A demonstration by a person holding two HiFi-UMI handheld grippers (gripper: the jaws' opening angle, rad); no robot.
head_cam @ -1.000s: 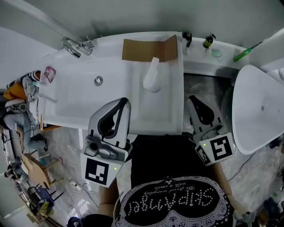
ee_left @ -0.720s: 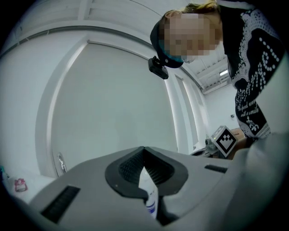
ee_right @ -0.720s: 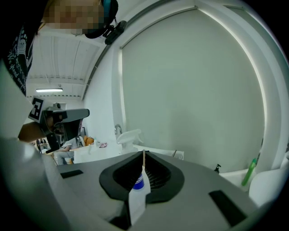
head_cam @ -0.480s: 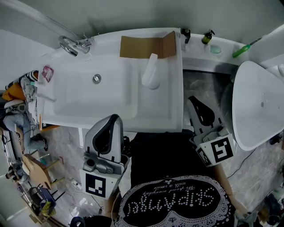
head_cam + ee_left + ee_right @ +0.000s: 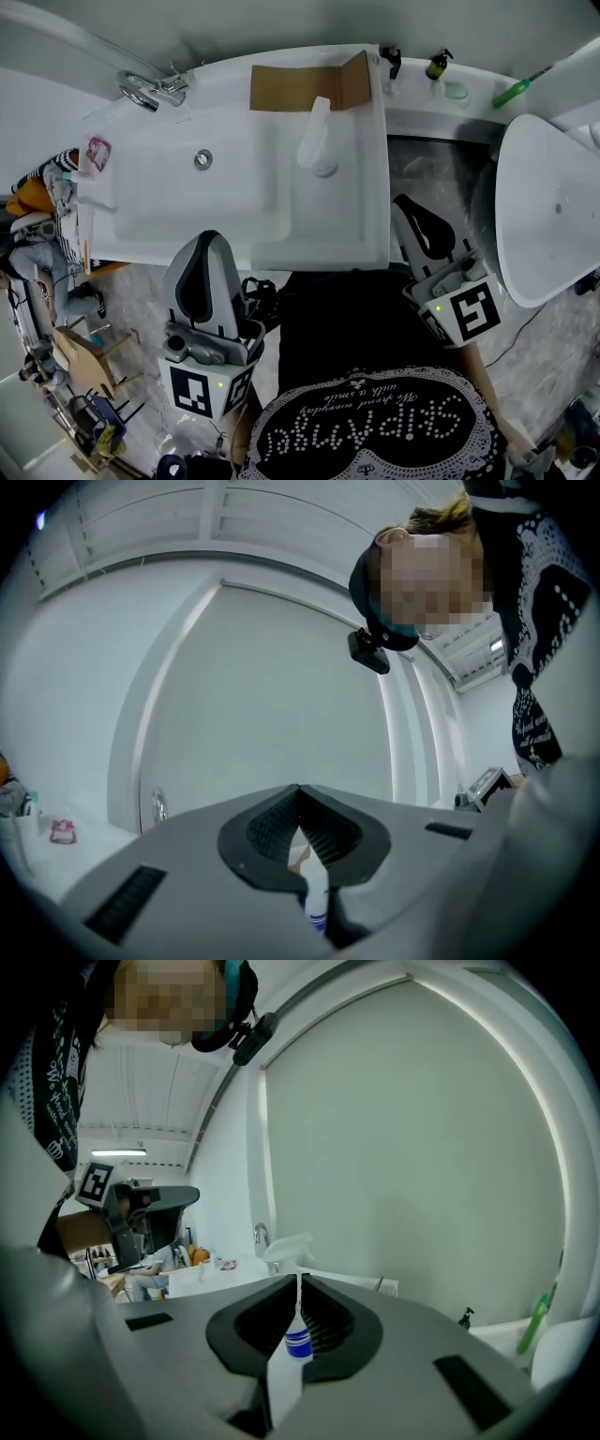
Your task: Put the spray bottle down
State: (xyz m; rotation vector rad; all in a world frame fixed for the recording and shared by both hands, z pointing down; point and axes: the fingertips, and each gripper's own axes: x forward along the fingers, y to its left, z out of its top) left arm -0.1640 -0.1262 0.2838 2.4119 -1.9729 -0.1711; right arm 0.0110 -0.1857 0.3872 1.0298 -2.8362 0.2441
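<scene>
left grey two-jaw gripper (image 5: 208, 240): lower left of the frame, jaws pressed together, empty.
right grey two-jaw gripper (image 5: 405, 206): right of centre, clenched on nothing.
white plastic spray bottle (image 5: 316, 150): upright on the white sink counter (image 5: 281, 230), upper centre, apart from both grippers.
relation: bottle lies beyond both tips; right gripper looks nearer.
task: seemingly done.

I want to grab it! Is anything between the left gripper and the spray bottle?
Nothing visible. The spray bottle stands on the sink top; only bare white surface lies between it and the left gripper.
</scene>
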